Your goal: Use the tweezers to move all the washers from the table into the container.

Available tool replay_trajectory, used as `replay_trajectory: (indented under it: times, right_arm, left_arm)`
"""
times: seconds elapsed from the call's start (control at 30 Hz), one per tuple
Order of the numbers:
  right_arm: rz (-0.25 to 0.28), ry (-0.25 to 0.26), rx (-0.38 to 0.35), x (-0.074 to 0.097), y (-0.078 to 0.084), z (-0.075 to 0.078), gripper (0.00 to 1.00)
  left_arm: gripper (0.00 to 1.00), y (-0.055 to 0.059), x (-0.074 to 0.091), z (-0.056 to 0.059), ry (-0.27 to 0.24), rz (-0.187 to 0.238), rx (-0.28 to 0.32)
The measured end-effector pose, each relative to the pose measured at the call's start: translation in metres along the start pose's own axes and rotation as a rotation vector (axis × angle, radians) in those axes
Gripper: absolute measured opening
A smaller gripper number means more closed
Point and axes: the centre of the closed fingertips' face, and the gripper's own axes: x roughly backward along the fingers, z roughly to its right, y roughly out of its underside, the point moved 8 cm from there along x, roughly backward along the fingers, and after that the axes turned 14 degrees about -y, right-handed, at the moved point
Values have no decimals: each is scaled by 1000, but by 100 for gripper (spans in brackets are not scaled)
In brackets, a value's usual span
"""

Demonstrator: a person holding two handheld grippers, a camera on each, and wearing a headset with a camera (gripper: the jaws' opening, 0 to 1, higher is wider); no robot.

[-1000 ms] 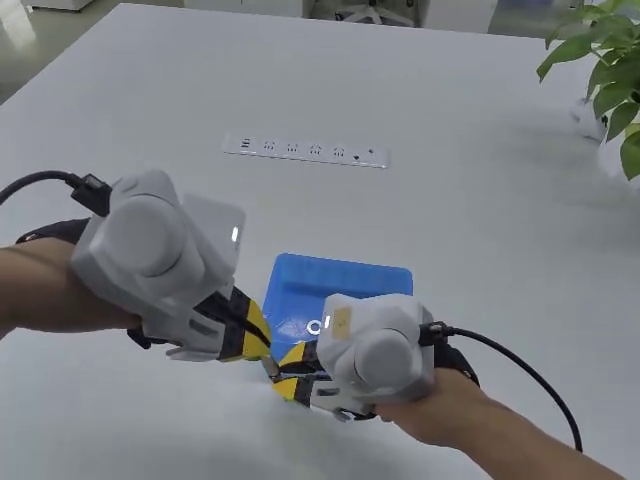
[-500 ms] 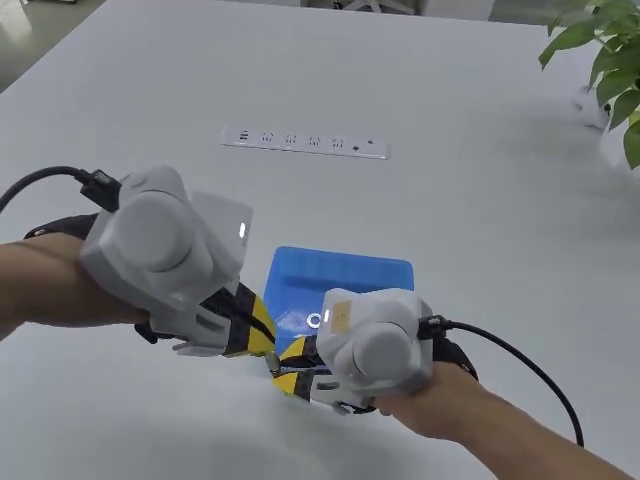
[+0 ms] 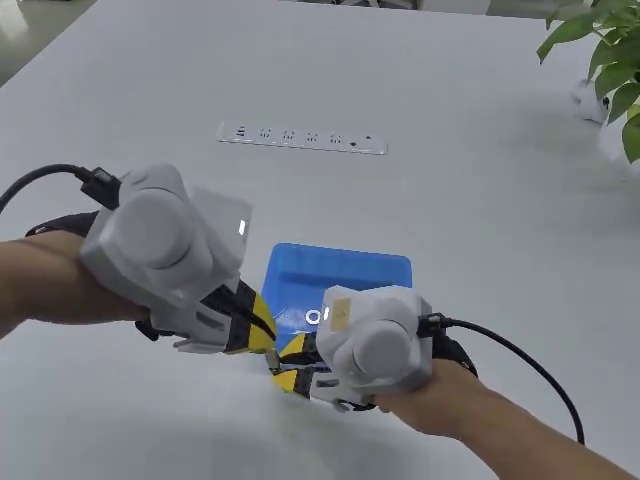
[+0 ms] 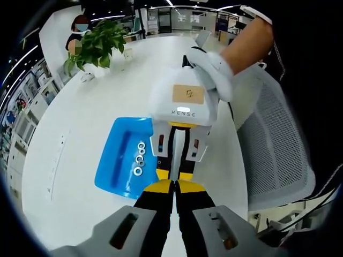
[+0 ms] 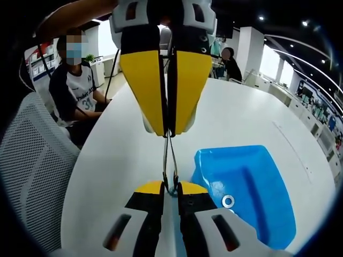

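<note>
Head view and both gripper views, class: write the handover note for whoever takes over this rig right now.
Left gripper: shut on the tweezers, at their handle end.
Right gripper: shut on the tweezers' tips, just outside the blue container.
Done: a row of washers lies in the blue container.
Left: I cannot make out a washer between the tips. Check the table around the grippers for any remaining ones and move them across.

You've got bright, even overhead light: soft shadows on the white tabletop, a glint on the blue container. Both gripper views bulge hard toward their edges; ceiling lamps flare there.
</note>
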Motion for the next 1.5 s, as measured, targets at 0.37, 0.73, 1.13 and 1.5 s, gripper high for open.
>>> replay_trajectory:
  times: [0.37, 0.73, 1.13, 1.5]
  right_arm:
    - [26, 16, -2, 8, -5, -2, 11]
    - [46, 24, -11, 10, -7, 1, 11]
    - [35, 27, -5, 10, -7, 2, 10]
    - [33, 29, -4, 10, -7, 1, 9]
  left_arm:
    - [5, -1, -3, -7, 40, -3, -19]
    - [5, 1, -5, -16, 53, -19, -28]
    - [5, 2, -7, -18, 61, -24, -33]
    - [5, 1, -7, -16, 59, -25, -37]
